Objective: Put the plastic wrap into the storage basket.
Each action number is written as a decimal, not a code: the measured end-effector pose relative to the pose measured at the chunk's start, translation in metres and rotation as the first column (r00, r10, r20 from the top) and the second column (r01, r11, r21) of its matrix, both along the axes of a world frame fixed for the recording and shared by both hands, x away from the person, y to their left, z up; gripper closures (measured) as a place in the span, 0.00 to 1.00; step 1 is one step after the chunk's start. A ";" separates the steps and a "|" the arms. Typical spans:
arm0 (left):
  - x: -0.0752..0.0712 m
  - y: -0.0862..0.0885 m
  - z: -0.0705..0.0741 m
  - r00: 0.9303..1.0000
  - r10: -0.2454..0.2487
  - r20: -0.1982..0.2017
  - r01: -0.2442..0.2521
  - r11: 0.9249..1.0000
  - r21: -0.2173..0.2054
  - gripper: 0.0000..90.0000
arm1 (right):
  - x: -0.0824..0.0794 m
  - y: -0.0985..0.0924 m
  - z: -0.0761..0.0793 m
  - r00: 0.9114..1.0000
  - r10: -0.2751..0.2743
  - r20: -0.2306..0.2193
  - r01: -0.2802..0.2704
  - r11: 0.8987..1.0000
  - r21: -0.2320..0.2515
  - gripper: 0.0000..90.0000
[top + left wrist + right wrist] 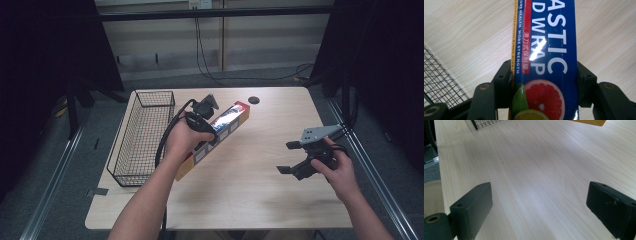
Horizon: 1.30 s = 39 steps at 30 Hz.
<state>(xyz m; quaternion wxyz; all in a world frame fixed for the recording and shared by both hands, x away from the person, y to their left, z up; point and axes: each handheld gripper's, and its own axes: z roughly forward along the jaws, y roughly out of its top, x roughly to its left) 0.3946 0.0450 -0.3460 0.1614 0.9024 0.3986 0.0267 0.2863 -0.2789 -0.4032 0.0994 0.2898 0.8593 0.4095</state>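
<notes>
A long blue box of plastic wrap [227,122] with a yellow side and citrus pictures lies slantwise over the wooden table [250,190], just right of the wire basket [116,155]. My left gripper [202,131] is shut on it near its middle. In the left gripper view both black jaws press the sides of the box [546,50], so the left gripper [545,75] is clamped across its width. Whether the box touches the table I cannot tell. At the right, my right gripper [284,157] hovers open over bare wood, with nothing between the jaws of the right gripper [541,207].
The black wire basket [439,80] stands along the table's left edge, and its corner [486,123] shows far off in the right gripper view. A small black round cap [254,100] sits near the table's far edge. Cables hang behind the table.
</notes>
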 end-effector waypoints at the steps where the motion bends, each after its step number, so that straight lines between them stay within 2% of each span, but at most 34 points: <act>1: 0.001 0.000 0.000 1.000 0.001 0.001 -0.001 1.000 0.006 0.49 | 0.000 0.000 0.000 1.000 0.000 -0.001 0.000 1.000 0.002 0.07; 11: 0.004 0.009 0.004 0.998 0.061 0.007 -0.061 0.998 0.006 0.49 | -0.001 0.001 0.001 1.000 0.004 -0.002 -0.004 1.000 0.005 0.08; 18: 0.004 0.017 0.008 0.997 0.074 0.002 -0.074 0.997 0.022 0.49 | -0.001 0.002 0.001 1.000 0.020 0.001 -0.020 1.000 -0.003 0.08; 26: 0.005 0.024 0.009 0.995 0.101 0.000 -0.101 0.995 0.018 0.49 | -0.001 0.003 0.000 1.000 0.026 -0.008 -0.026 1.000 0.003 0.08; 28: 0.006 0.026 0.008 0.993 0.119 -0.006 -0.119 0.993 0.007 0.49 | 0.000 0.003 -0.001 1.000 0.024 -0.007 -0.024 1.000 -0.002 0.08; 39: 0.007 0.037 0.011 0.987 0.161 0.005 -0.161 0.987 0.017 0.49 | 0.001 0.004 0.000 1.000 0.025 -0.002 -0.025 1.000 -0.006 0.08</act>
